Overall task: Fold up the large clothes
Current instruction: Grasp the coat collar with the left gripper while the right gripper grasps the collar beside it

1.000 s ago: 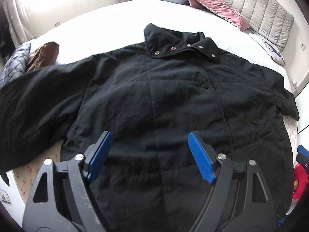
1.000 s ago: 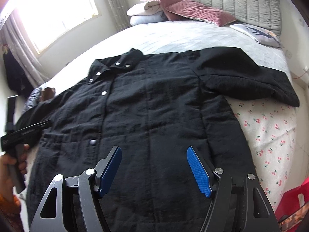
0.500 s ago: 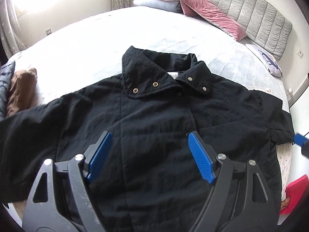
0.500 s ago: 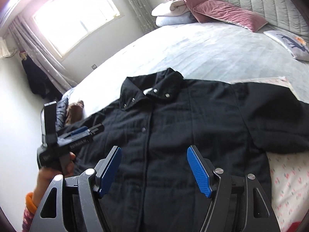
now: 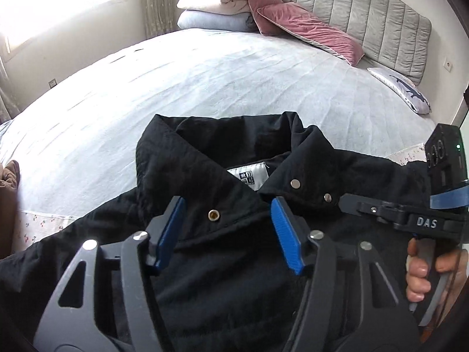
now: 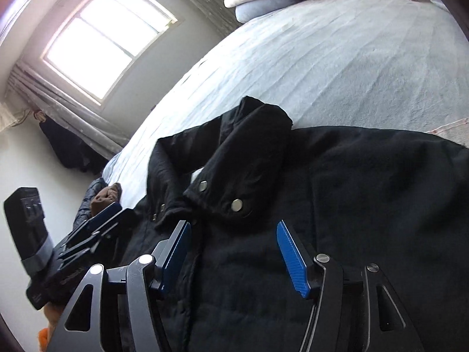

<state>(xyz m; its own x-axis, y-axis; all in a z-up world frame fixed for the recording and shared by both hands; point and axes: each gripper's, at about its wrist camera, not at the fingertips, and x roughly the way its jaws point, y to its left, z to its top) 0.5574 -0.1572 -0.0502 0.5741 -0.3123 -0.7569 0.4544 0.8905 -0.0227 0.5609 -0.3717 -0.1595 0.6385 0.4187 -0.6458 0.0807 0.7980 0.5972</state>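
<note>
Left tongs [image 5: 225, 231]: blue pads spread wide, nothing between them; they hover over the collar zone of the black jacket [image 5: 222, 278]. A brass snap [image 5: 212, 215] sits in the gap between the pads. Just ahead of the tips, the white neck label [image 5: 248, 175] shows inside the open collar. Off to the left of these tongs, a brown garment [image 5: 8, 182] lies at the bed edge.

The jacket lies front-up on the bed [image 5: 205, 88], collar toward the headboard [image 5: 366, 26]. Far ahead of the tongs: pink pillows [image 5: 307, 32] and folded blankets [image 5: 214, 8] stacked at the head end.

Right tongs [image 6: 233, 252]: also spread, gripping nothing, poised over the jacket front [image 6: 337, 220] just below the collar. Ahead of the tips, the right collar flap [image 6: 249, 164] stands partly upright, with two silver snaps [image 6: 236, 204] near its lower edge. Whether either pair touches the cloth cannot be told.

In the left wrist view the right tongs enter from the right, held in the person's right hand [image 5: 422, 270]. In the right wrist view the left tongs sit to the left, beside the jacket's placket. A window [image 6: 108, 35] is far ahead to the left.
</note>
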